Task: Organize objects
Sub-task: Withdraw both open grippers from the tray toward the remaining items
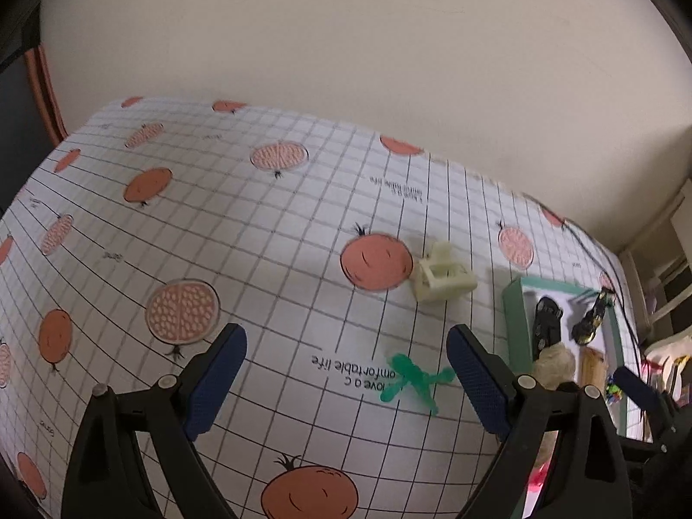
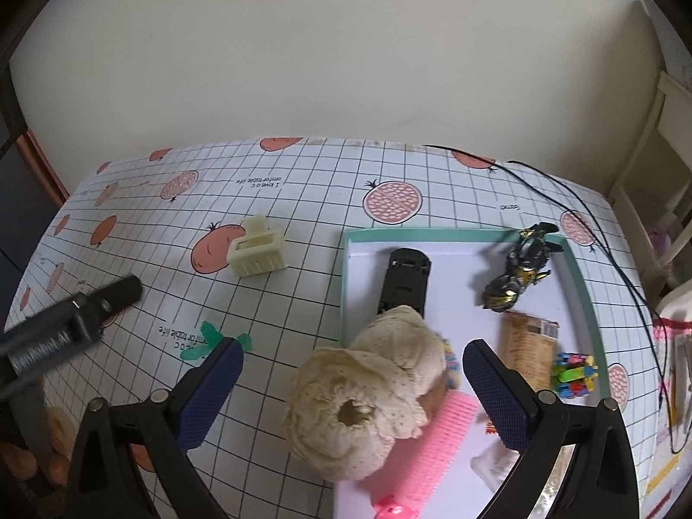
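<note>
- While both grippers, left gripper [image 1: 346, 382] and right gripper [image 2: 352, 393], gape wide and empty, cream doll hat [image 2: 359, 402] straddles tray [image 2: 581, 289] rim, so a careless pinch could tip it out.
- Green clip [image 1: 411, 382] lies flat on cloth between left fingers; likely to skid.

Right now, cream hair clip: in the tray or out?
Out. The clip lies on the tablecloth, left of the tray and apart from its green rim, beside a printed fruit.

one hair claw [image 2: 257, 247], one toy car [image 2: 405, 282], one motorbike [image 2: 521, 268]
</note>
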`<state>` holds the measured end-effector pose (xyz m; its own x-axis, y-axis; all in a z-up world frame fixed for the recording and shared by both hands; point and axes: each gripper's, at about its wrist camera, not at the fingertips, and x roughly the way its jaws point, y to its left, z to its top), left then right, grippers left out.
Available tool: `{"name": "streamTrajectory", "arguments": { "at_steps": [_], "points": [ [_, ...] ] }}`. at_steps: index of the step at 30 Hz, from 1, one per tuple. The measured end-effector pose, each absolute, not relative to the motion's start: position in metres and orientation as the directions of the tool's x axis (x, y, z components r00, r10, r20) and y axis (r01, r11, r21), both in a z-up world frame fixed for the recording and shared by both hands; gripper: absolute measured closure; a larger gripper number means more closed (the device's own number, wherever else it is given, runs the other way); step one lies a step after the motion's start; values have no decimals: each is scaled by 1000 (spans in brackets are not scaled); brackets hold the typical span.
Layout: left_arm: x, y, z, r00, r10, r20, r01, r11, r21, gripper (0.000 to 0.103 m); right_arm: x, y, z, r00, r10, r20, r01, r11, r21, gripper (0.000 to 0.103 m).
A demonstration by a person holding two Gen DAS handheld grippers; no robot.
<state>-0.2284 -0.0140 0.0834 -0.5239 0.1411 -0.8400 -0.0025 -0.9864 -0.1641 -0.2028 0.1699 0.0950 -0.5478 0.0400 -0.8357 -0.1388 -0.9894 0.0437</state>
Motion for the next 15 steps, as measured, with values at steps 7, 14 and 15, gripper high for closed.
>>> {"name": "streamTrajectory", "arguments": {
  "at_steps": [7, 14, 15],
  "points": [
    [-231, 0, 53, -419, 169, -892, -35, -985, -170, 9, -218, 172, 94, -559, 11, -829, -125, -990, 72, 0],
    [-231, 20, 32, -354, 183, -917, -91, -983, -161, 9, -236, 179, 96, -564, 3, -825, -107, -992, 69, 0],
    [-230, 24, 30, -352, 180, -918, -102, -983, -153, 9, -240, 178, 97, -566, -4, -824, -97, -993, 72, 0]
  ]
}}
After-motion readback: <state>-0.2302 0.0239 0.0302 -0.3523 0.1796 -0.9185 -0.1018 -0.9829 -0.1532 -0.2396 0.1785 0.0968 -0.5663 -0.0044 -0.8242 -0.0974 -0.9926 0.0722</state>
